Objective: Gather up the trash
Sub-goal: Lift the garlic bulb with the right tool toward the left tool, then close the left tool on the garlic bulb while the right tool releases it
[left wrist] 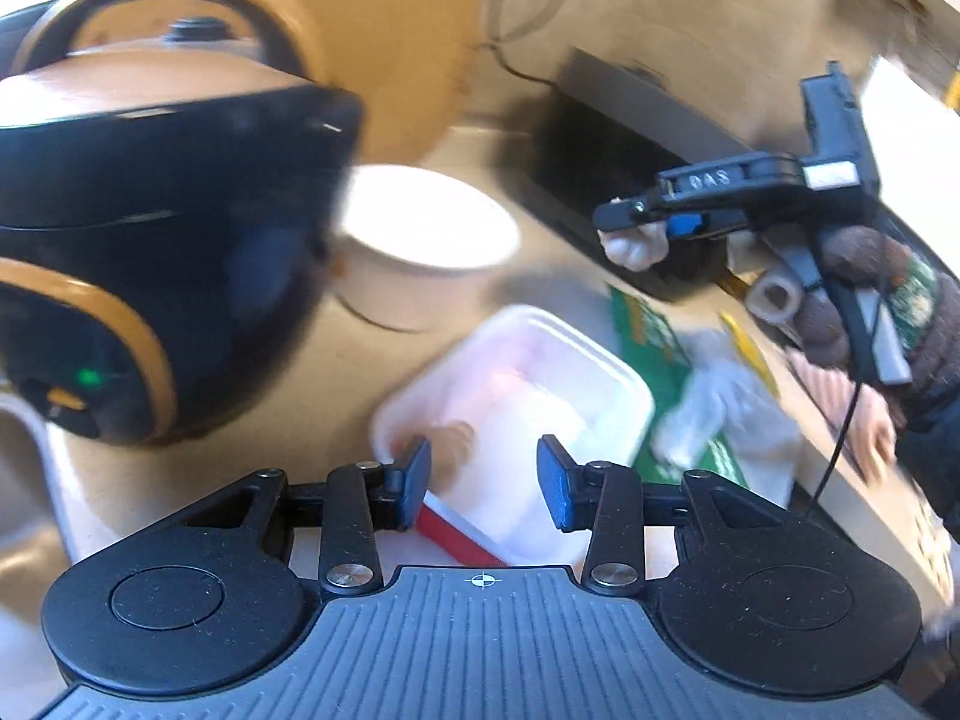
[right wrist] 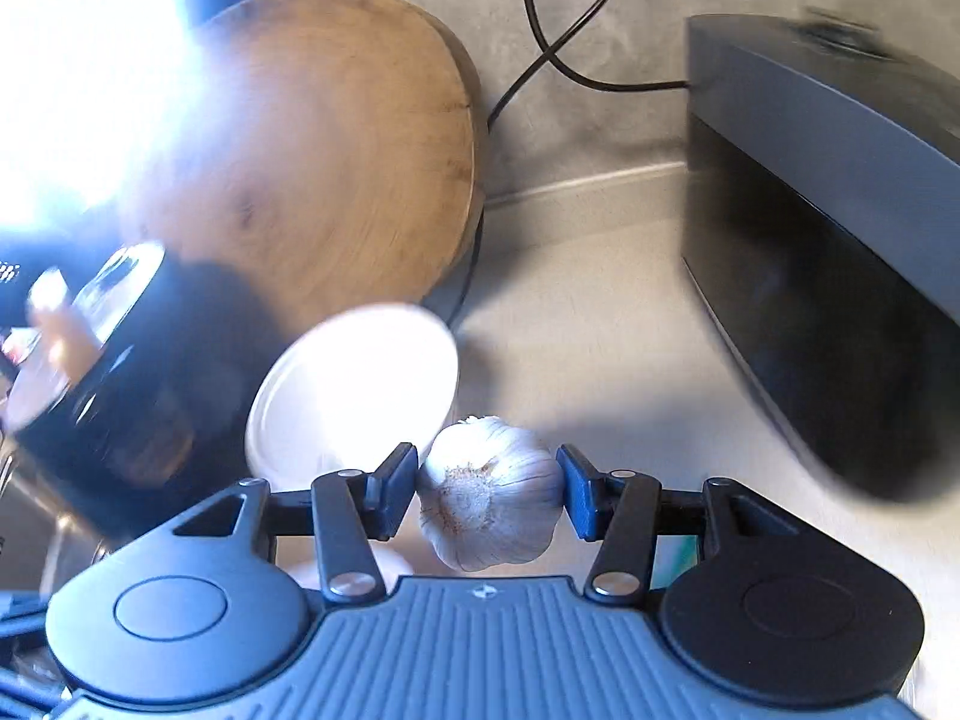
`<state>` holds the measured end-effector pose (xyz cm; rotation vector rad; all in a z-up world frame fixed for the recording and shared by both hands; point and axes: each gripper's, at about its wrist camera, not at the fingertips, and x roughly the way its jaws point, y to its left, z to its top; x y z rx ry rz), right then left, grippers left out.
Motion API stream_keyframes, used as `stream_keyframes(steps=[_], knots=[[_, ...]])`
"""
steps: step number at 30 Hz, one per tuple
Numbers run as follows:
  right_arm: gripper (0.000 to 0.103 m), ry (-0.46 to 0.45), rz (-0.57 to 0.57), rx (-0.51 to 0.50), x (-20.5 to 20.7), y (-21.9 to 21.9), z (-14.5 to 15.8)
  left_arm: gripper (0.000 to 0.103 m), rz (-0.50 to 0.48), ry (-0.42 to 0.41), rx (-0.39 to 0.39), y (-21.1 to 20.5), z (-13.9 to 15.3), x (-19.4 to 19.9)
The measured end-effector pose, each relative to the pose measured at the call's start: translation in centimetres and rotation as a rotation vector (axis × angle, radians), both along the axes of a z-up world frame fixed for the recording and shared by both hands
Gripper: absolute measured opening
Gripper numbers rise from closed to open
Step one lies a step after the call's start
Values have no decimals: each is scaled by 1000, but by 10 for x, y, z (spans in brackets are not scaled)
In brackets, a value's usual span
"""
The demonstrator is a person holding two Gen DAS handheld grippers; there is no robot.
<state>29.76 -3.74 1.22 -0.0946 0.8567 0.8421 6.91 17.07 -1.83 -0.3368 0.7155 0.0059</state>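
Looking along the left gripper (left wrist: 485,483), its two blue pads stand apart with nothing pressed between them, hovering over one clear plastic tub (left wrist: 522,414) on the worktop (left wrist: 252,480). What the tub holds is too blurred to tell beyond pale pinkish shapes; a red strip (left wrist: 456,534) shows at its near edge. One white bowl (left wrist: 420,240) sits behind the tub, touching one black-and-orange cooker (left wrist: 150,228) at the worktop's left side. One green packet (left wrist: 654,324) with crumpled white paper (left wrist: 714,402) on it lies just right of the tub. Farther right the right gripper (left wrist: 636,228) hangs above the worktop, pinching one garlic bulb (left wrist: 637,245); a gloved hand (left wrist: 864,288) holds it. One dark box (left wrist: 630,138) stands at the back.

From the right wrist, the right gripper's (right wrist: 489,489) pads press both sides of the one garlic bulb (right wrist: 489,498), held clear of the worktop (right wrist: 600,348). One white bowl (right wrist: 354,384) lies just beyond on the left, its inside blown out by glare. One round wooden board (right wrist: 336,150) leans against the back wall, one dark box (right wrist: 840,210) stands at the right, and two black cables (right wrist: 540,30) cross behind it.
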Motion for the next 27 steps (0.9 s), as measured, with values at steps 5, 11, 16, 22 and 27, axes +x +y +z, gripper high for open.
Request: stream_keyframes(steps=[5,11,16,22,27], knots=[[51,43,-55,2,-56,-39,-22,42,-106,1,36,-13,0,17],[51,72,-96,12,-118,-52,-55,42,-190,45,103,-29,-9,47],[48,12,-83,-22,-149,-46,-79,42,-284,9,71,-42,-6,48],[49,-68,-80,-11,-162,-45,-77,42,-343,-30,48,-58,2,36],[76,-155,-211,31,-156,-83,-53,42,-399,-37,56,-76,1,31]])
